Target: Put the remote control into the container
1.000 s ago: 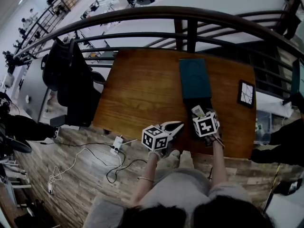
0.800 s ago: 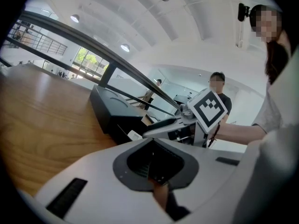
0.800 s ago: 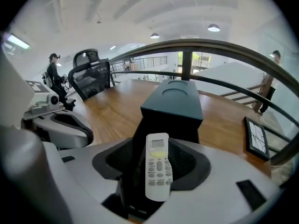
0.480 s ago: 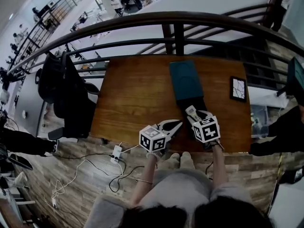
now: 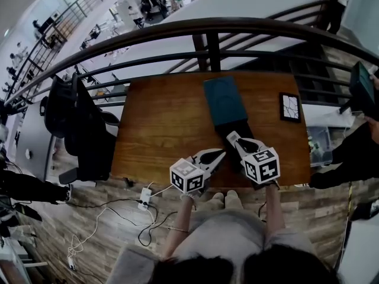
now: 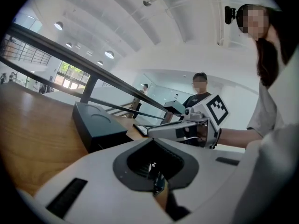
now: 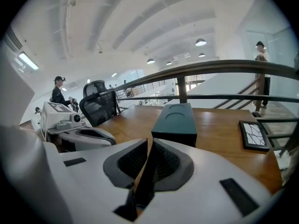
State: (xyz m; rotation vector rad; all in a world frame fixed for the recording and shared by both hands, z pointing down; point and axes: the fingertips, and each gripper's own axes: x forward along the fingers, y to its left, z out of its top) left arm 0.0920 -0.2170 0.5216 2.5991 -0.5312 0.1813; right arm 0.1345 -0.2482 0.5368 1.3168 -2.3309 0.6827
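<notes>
The container [image 5: 224,101] is a tall dark teal box standing on the wooden table [image 5: 166,117]; it also shows in the right gripper view [image 7: 175,118] and the left gripper view [image 6: 96,125]. I see no remote control in any view. My right gripper [image 5: 232,138] hovers just in front of the box's near face, and its jaws are closing with nothing between them [image 7: 149,143]. My left gripper [image 5: 220,153] hangs beside it near the table's front edge, with its jaws together and empty [image 6: 152,141].
A small framed picture [image 5: 290,106] lies at the table's right. A dark railing [image 5: 207,28] runs behind the table. A black chair with a jacket [image 5: 77,123] stands to the left. A power strip and cables [image 5: 145,195] lie on the floor. A person [image 5: 355,152] stands at the right.
The right gripper's jaws have gone from wide apart to nearly together, with nothing in them. Both grippers have stayed by the table's front edge, and the head view has shifted slightly.
</notes>
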